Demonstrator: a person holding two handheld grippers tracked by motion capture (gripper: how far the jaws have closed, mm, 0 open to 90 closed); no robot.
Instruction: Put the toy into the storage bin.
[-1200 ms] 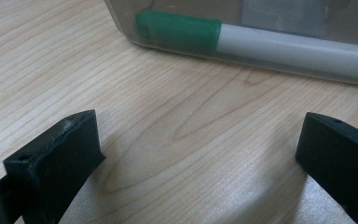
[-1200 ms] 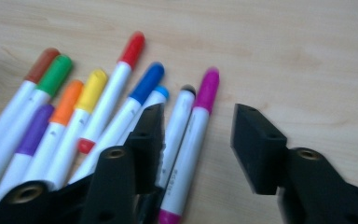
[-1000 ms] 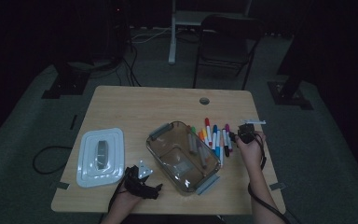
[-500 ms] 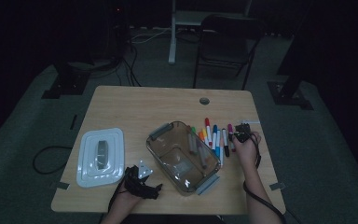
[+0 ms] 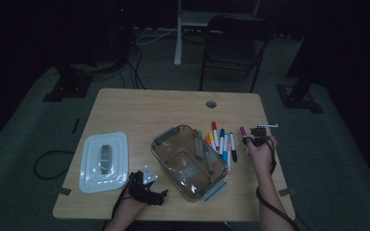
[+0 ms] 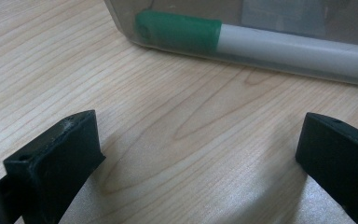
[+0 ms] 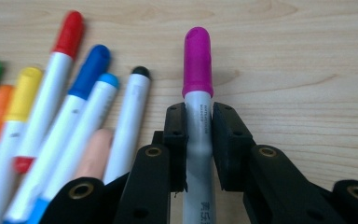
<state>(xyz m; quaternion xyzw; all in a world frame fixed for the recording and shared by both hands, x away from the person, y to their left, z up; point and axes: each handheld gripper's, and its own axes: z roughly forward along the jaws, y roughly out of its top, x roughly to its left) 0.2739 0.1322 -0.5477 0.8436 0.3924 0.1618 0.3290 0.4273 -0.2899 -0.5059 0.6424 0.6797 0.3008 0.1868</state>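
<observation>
Near the counter's [image 5: 139, 106] right edge, the right claw [image 7: 198, 140] has just closed onto the magenta-capped marker's [image 7: 197, 60] grey barrel, beside the row of other markers [image 5: 219, 142]. The left claw [image 6: 200, 158] rests open at the front edge, facing the clear container [image 5: 189, 161].

Your right gripper [image 7: 199, 140] hides magenta marker [image 7: 197, 70] barrel's near end; picture edge cuts green-capped marker [image 6: 261, 39] at right; container [image 6: 307, 14] wall blurs it.
</observation>
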